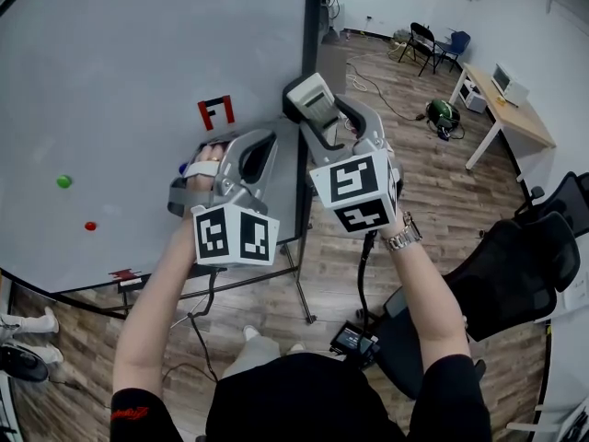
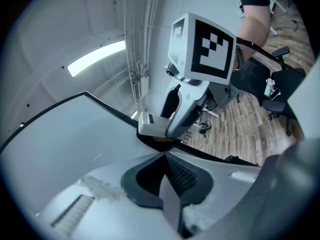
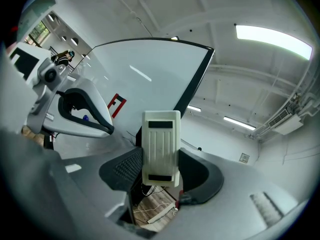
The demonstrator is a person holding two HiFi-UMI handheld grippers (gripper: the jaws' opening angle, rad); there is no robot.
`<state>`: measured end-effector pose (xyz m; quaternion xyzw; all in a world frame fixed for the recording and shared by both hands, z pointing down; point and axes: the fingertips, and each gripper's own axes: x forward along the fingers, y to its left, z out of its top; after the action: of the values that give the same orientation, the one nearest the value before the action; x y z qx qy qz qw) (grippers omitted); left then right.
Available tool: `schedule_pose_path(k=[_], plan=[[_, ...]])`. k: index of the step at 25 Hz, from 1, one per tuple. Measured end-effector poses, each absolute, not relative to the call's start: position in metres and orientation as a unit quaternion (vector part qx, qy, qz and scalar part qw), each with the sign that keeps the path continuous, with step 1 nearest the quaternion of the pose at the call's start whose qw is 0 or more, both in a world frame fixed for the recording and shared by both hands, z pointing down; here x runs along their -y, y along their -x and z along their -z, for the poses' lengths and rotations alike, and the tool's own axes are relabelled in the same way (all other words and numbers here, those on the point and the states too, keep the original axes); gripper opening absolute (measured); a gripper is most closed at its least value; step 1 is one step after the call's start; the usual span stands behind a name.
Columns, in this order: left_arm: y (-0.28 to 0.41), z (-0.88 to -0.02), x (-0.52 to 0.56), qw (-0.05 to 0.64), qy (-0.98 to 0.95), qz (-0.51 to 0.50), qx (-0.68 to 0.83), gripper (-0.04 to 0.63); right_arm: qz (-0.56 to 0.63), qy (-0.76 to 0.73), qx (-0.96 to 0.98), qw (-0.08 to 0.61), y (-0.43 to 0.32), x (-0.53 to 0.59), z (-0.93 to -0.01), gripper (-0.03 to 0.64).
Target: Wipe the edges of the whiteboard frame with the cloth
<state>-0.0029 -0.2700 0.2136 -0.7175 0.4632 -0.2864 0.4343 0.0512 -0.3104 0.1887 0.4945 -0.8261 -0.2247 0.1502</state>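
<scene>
The right gripper [image 1: 317, 116] is clamped on a white ribbed block [image 3: 161, 144], prob. a board eraser; no cloth shows in any view. The block's end sits at the whiteboard frame [image 1: 310, 35], on its right-hand vertical edge. The left gripper view shows it against the dark strip, so contact is likely but not certain. The left gripper [image 2: 165, 171] has its jaws pressed together w/ nothing b/w them, and hovers just beside the frame, over the board face. To wipe well, the person should keep the block's flat face square on the frame w/ light steady pressure, run along the edge in one line, and keep the left gripper off that path. Containers: none visible near the frame, so no contents to report
</scene>
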Motion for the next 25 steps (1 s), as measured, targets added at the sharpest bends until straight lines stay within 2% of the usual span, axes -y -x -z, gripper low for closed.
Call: schedule_pose_path(k=[25], plan=[[0.01, -0.237, 0.263, 0.417, 0.723, 0.296, -0.464, 0.002, 0.176, -0.494, 0.833, 0.176, -0.052, 0.311, -0.235, 0.23]])
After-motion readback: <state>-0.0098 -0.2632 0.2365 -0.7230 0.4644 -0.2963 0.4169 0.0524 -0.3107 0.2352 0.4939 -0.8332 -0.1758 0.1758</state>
